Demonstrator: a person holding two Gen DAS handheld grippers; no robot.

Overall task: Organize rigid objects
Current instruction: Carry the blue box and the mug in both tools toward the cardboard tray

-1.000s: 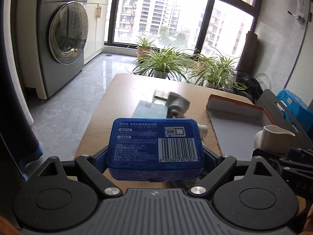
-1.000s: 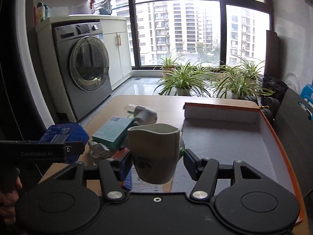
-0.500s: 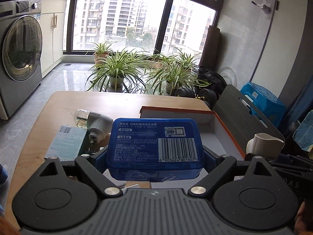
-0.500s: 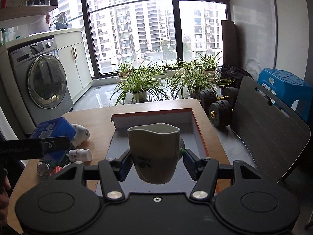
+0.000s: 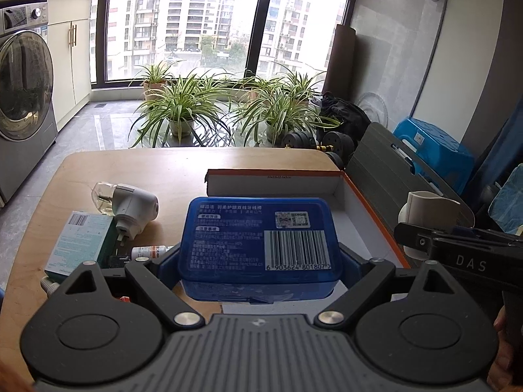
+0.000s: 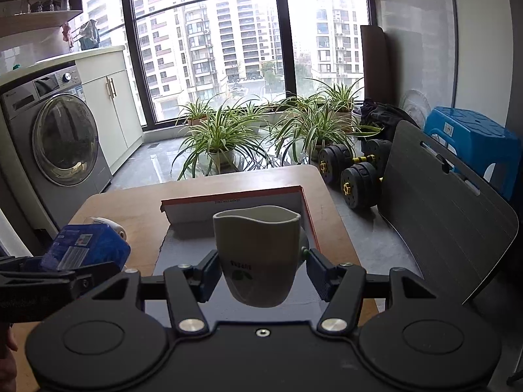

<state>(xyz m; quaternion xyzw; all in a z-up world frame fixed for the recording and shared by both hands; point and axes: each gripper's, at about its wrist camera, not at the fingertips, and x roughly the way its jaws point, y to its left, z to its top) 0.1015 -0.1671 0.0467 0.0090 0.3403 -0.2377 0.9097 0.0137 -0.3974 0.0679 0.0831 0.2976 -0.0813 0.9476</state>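
My left gripper is shut on a blue plastic box with a barcode label and holds it above the near left part of the open orange-edged cardboard box. My right gripper is shut on a white cup and holds it upright above the same cardboard box, near its right wall. The cup also shows at the right of the left wrist view, and the blue box at the left of the right wrist view.
On the wooden table left of the cardboard box lie a white plug-in device, a teal carton and a small white bottle. A dark board, dumbbells and potted plants stand beyond the table.
Both grippers swung right with their loads, from over the table's cluttered left side to over the cardboard box. The grips have not changed.
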